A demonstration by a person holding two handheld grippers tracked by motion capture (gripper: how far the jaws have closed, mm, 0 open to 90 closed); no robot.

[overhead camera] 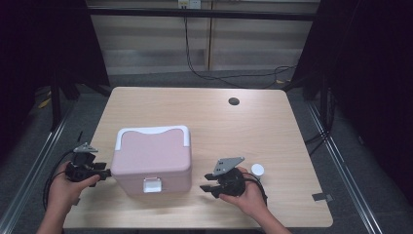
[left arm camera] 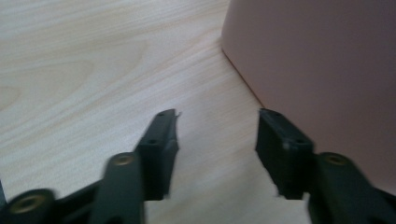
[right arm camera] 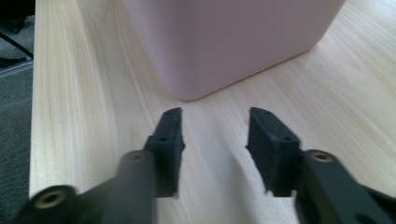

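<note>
Left gripper (overhead camera: 103, 172): fingers (left arm camera: 161, 140) standing half spread with only bare worktop (overhead camera: 263, 126) between them, tips sitting right at the pink box's (overhead camera: 152, 161) left wall
Pink box: sitting lid-down near the front edge, white latch (overhead camera: 152, 185) facing the person
Risk: a one-sided nudge is likely sliding the box instead of gripping it
Right gripper (overhead camera: 208, 187): fingers (right arm camera: 170, 135) half spread on nothing, pointing at the box corner
White disc (overhead camera: 257, 169): lying behind the right hand, risking a knock
</note>
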